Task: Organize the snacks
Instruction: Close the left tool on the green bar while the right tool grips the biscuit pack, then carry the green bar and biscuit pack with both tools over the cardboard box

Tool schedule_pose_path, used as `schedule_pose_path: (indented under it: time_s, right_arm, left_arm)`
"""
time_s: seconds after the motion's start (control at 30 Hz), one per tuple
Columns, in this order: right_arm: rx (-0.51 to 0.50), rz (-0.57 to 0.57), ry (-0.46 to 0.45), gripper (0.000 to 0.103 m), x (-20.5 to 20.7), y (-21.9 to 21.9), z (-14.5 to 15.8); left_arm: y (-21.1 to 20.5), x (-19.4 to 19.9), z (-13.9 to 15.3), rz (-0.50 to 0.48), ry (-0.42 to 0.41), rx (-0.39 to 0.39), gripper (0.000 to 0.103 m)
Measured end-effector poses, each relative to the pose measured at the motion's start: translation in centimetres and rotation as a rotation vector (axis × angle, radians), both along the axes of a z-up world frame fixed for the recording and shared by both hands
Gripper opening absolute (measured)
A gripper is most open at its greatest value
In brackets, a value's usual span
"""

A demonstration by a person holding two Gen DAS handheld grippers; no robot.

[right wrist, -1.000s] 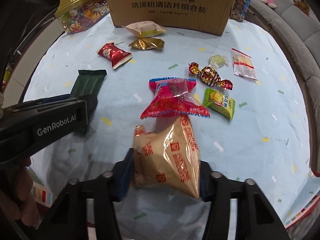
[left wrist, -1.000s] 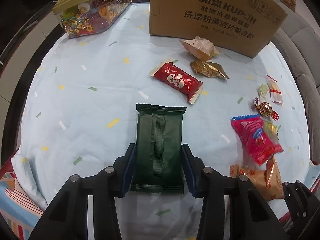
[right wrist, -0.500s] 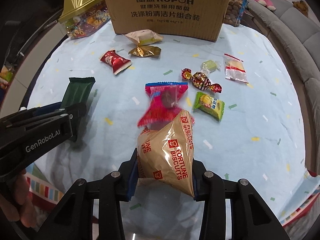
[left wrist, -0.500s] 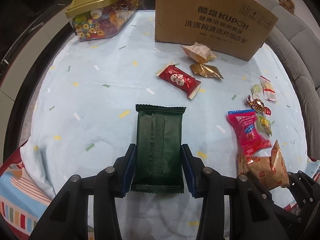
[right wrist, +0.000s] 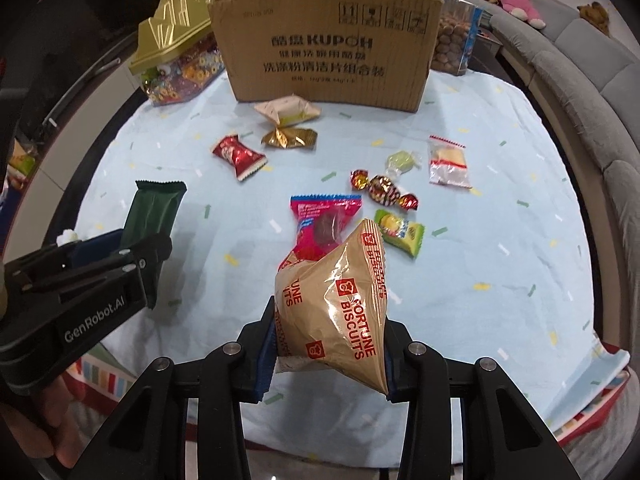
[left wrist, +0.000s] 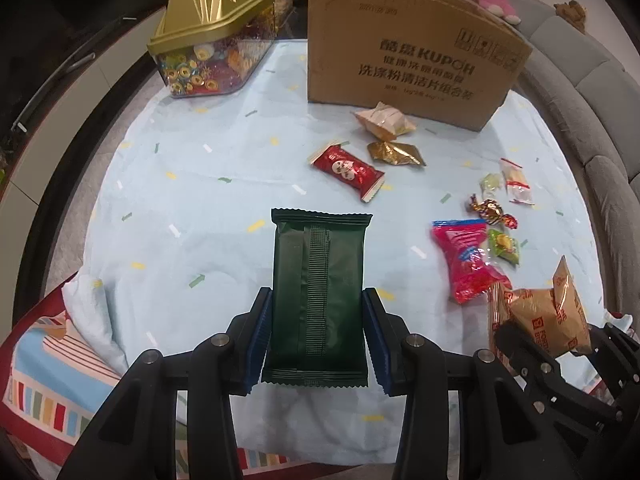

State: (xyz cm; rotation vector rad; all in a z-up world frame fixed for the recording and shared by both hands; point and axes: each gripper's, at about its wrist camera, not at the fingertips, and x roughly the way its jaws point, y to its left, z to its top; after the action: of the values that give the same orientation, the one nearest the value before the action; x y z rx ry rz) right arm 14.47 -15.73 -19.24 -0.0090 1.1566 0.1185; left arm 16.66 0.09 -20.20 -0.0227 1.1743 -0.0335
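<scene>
Snacks fill both our tools at this moment: our left gripper (left wrist: 318, 338) is clamped on the sides of a dark green packet (left wrist: 319, 296), and our right gripper (right wrist: 330, 350) is pinched around a tan biscuit bag (right wrist: 338, 304), both lifted clear of the pale blue cloth (right wrist: 500, 280). We judge the job barely started, since most of the snacks lie loose on the cloth: a red candy (left wrist: 347, 168), a cream wrapper (left wrist: 385, 120) and a gold wrapper (left wrist: 394, 153) just in front of the cardboard box (left wrist: 408, 52), a pink packet (right wrist: 324, 220), a yellow-green sweet (right wrist: 400, 233), a twisted foil sweet (right wrist: 384, 190), a pale green sweet (right wrist: 401, 161) and a clear bag (right wrist: 447, 164). We cannot see inside the box, so what it already holds is unknown. A gold-lidded jar (left wrist: 212, 52) of sweets stands left of the box. If the box is the target, its tall front wall is what stands in our way, and the two wrappers sit close under it.
</scene>
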Motion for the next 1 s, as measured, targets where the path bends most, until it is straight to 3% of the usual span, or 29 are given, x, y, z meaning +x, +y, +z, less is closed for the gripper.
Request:
schedule_pose_path:
  time_s: [1.0]
  right_arm:
    - [0.025,-0.042,-0.118,0.042,3.7,-3.5,8.3]
  left_arm:
    - [-2.9,2.7,8.3,-0.031,-0.083,-0.016,0.043]
